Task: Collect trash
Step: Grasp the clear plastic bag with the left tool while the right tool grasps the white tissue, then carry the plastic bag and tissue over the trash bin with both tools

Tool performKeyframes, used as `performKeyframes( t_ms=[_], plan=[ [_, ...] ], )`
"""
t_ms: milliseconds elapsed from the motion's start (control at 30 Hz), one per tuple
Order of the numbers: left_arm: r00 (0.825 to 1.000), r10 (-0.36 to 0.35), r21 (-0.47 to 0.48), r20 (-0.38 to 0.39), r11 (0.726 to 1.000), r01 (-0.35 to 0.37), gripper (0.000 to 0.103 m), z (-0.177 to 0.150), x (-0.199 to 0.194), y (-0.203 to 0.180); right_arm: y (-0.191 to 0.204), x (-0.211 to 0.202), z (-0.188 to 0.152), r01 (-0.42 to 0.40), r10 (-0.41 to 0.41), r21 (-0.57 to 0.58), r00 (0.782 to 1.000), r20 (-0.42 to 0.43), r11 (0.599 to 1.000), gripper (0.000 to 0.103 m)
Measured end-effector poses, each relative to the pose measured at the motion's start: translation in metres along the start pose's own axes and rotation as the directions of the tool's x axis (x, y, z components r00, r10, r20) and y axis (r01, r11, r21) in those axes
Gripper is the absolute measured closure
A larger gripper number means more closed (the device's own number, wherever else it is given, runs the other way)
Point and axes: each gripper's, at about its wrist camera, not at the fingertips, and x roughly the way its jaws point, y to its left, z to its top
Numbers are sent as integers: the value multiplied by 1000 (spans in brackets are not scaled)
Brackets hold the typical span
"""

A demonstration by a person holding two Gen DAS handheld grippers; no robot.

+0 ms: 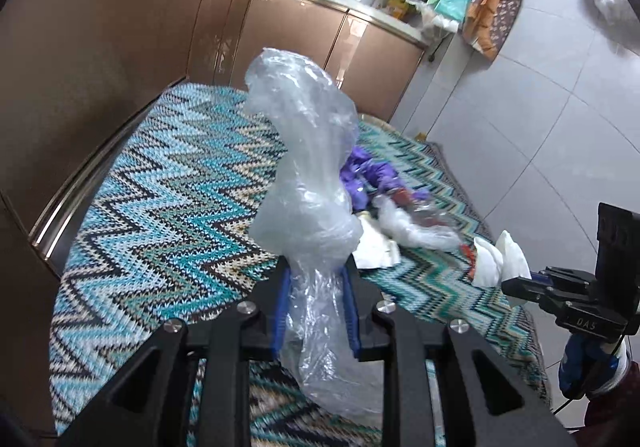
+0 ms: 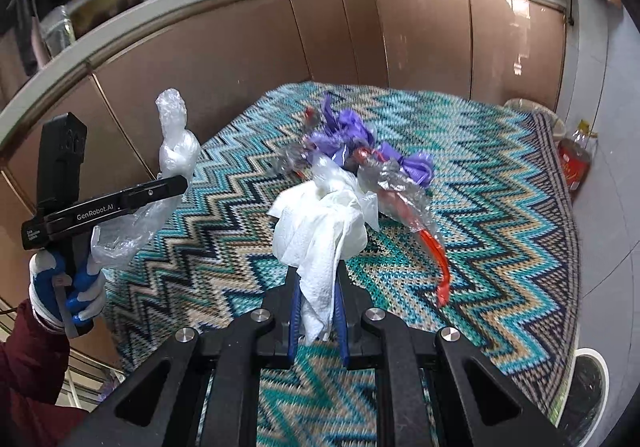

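Zigzag-knit rug in teal and cream runs along the brown kitchen cabinets, and ahead of both tools sits a heap of trash: purple plastic bag, crinkled clear wrappers and a red strip. Left gripper is clamped on a crumpled clear plastic bag, lifted off the rug. Right gripper pinches a white paper towel just short of the heap.
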Motion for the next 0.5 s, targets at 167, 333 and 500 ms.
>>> performKeyframes(
  t_ms=[167,333,500],
  plan=[
    [999,-2,25,36,1000,1,81,-3,-31,-19,2,-37,-8,8,-9,16,998,67,1000,89],
    [998,-14,54,68,999,11,81,-7,-60,-48,-2,-81,-21,28,-33,34,988,152,999,89],
    [996,-36,104,80,994,28,81,-10,-79,-86,-15,-126,-40,58,-72,64,970,231,996,89]
  ],
)
